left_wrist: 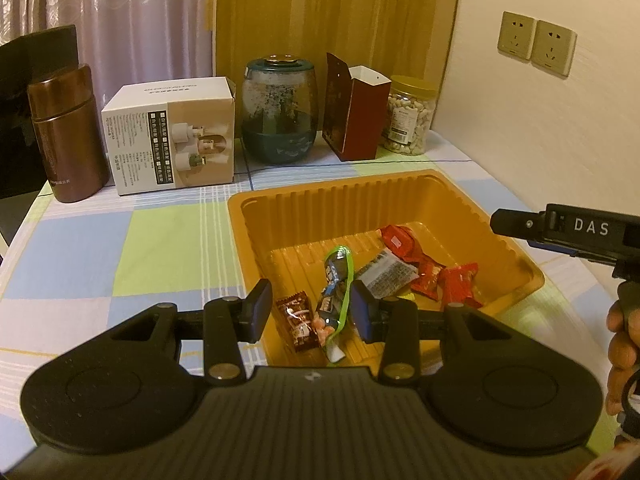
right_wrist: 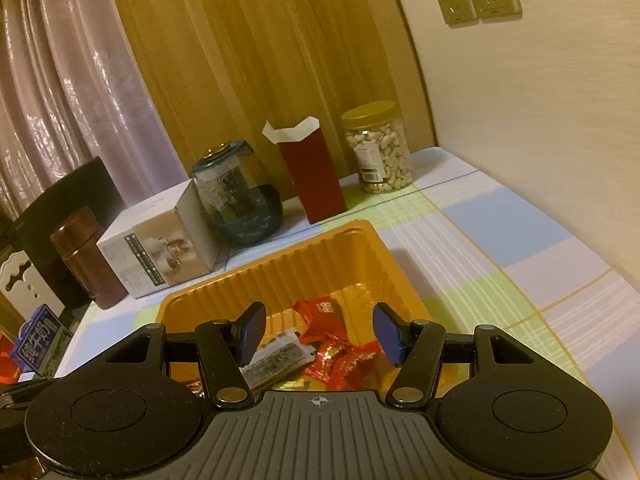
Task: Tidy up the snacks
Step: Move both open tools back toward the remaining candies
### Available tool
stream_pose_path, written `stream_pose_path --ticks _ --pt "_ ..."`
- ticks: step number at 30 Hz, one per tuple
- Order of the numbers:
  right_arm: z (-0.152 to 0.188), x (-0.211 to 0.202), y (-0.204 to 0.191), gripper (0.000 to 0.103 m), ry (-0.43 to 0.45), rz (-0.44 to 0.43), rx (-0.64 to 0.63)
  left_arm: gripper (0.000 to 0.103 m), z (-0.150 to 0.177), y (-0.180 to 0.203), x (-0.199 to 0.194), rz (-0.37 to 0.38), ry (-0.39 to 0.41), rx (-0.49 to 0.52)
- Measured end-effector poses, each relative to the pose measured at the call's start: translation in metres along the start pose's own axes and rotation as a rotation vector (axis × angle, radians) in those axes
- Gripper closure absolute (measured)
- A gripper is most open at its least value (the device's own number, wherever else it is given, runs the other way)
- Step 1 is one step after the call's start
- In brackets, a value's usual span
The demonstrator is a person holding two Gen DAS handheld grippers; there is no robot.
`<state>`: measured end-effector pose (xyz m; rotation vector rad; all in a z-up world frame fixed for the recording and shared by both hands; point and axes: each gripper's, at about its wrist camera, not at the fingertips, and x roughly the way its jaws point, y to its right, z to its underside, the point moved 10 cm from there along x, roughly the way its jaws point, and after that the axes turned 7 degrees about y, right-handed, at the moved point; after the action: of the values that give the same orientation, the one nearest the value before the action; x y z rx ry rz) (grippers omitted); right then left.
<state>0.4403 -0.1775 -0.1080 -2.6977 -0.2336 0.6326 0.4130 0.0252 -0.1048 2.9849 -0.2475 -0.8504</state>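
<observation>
From the left wrist, the left gripper (left_wrist: 310, 312) hangs partly open and empty above a brown snack packet (left_wrist: 298, 322) and green-edged pouch (left_wrist: 334, 300) at the orange tray's (left_wrist: 360, 196) near edge. From the right wrist, the right gripper (right_wrist: 319, 334) stands wider, apparently gripping nothing, over red candies (right_wrist: 340, 356) mid-tray.

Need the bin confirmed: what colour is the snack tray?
Orange-yellow tray, clearest in the left wrist view.
</observation>
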Motion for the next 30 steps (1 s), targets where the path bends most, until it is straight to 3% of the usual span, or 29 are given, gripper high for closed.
stream_pose_path --ticks 19,30 --pt "0.021 -0.049 0.016 0.044 -0.030 0.068 -0.066 0.065 0.026 0.001 -0.050 -0.001 0.003 -0.024" --pt "0.053 -0.081 0.026 0.044 -0.087 0.086 -0.094 0.065 0.046 0.006 -0.081 -0.004 -0.004 -0.028"
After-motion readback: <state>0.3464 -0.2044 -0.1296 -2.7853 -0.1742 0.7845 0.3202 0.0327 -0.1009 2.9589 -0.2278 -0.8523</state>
